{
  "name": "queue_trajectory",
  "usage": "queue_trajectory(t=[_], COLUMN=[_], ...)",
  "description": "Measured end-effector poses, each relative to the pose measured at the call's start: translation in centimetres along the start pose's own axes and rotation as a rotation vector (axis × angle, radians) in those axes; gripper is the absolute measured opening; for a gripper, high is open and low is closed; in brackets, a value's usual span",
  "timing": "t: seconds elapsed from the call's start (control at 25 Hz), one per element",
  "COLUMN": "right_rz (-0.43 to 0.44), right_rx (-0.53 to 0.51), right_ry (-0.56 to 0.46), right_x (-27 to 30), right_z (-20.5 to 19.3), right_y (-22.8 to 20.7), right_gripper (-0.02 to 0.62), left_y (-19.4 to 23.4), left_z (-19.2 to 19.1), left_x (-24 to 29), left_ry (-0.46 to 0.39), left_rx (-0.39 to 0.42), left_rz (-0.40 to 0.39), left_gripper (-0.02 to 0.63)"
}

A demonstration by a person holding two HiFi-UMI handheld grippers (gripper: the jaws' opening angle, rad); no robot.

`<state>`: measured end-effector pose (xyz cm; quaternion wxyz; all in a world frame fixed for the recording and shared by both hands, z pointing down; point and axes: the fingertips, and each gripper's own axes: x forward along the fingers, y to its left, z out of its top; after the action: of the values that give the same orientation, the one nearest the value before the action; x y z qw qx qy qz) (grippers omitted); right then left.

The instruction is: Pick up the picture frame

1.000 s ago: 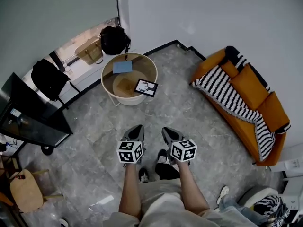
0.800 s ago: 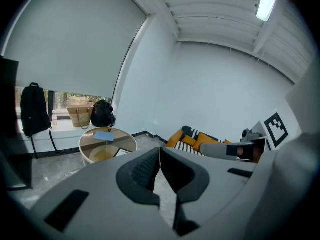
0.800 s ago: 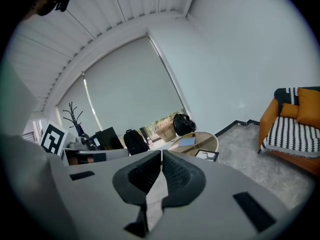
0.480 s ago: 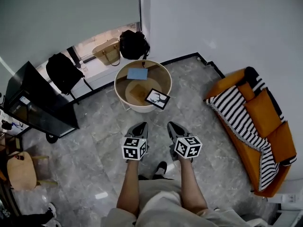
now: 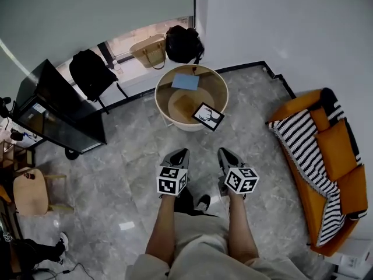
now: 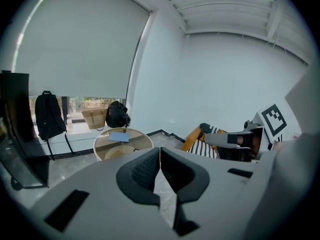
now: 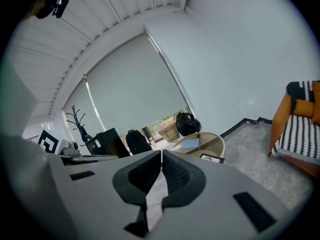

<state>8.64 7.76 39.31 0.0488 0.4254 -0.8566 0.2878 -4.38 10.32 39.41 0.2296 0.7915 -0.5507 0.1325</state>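
**Approach first, open the jaws, then take the frame by its edge**

The picture frame [image 5: 208,116] lies on the round table [image 5: 160,101], at the part of the rim nearest to the person and a little to the right. One corner of it seems to reach over the rim. A blue sheet [image 5: 185,81] lies at the far side of the same table, well apart from the frame.

The left gripper [image 5: 182,153] and the right gripper [image 5: 224,153] are both held in front of the person, over the floor and well short of the table. The jaws of each are pressed together, with nothing between them.

In my judgement the step in hand is the approach. The right gripper is the better choice, because the frame is on its side. Its jaws should be opened before it arrives, not at the table. The frame lies flat, so I would come in low and close on the edge near the rim. A grip from above could push the frame off the table.
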Motion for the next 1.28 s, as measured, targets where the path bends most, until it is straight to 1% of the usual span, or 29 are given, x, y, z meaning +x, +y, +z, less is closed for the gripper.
queue_trajectory(t=[0.16,0.28,0.36,0.52,0.64,0.76,0.84,0.92,0.96,1.04,1.12,1.2,1.28], right_rz=[-0.008,-0.025,-0.034,-0.083,-0.12,-0.116,-0.135,-0.191,-0.226,-0.295,-0.343,-0.361,-0.352], right_rx=[-0.006,-0.019,-0.023,-0.017,0.0,0.045,0.067,0.095,0.125,0.194,0.24,0.257,0.262], right_ry=[0.044,0.055,0.048,0.055,0.061,0.075,0.094,0.105,0.108,0.115,0.122,0.131,0.146], right_x=[3.3,5.8,7.4,11.1,13.8,16.4,17.8,18.8,19.0,19.1,19.1,19.2,19.6], right_z=[-1.0,0.2,1.6,3.2,4.1,4.3,4.5,4.6,4.1,1.8,-0.2,-1.8,-3.4], right_y=[0.3,-0.3,-1.0,-2.7,-3.8,-4.7,-6.1,-8.3,-9.4,-11.4,-13.3,-14.5,-15.5], right_gripper=[0.037,0.037,0.037,0.037,0.037,0.037,0.037,0.037,0.037,0.037,0.037,0.037,0.037], left_y=[3.9,5.8,6.5,8.6,9.9,11.4,12.2,12.9,13.6,15.1,16.5,17.4,17.9], left_z=[0.3,2.4,4.2,7.1,9.2,10.3,10.7,9.9,8.6,5.0,1.7,-0.7,-2.5], left_x=[1.6,4.2,6.3,10.8,13.8,17.0,18.6,19.6,19.9,20.4,21.5,22.4,23.3], left_ry=[0.014,-0.002,-0.012,0.004,-0.009,-0.007,0.003,0.037,0.068,0.139,0.204,0.253,0.289], left_rx=[-0.031,-0.064,-0.076,-0.055,-0.051,-0.037,-0.03,-0.009,-0.006,-0.027,-0.055,-0.065,-0.055], left_rz=[0.007,-0.008,-0.035,-0.084,-0.149,-0.194,-0.215,-0.234,-0.242,-0.258,-0.259,-0.256,-0.262], left_gripper=[0.021,0.021,0.021,0.021,0.021,0.021,0.021,0.021,0.021,0.021,0.021,0.021,0.021])
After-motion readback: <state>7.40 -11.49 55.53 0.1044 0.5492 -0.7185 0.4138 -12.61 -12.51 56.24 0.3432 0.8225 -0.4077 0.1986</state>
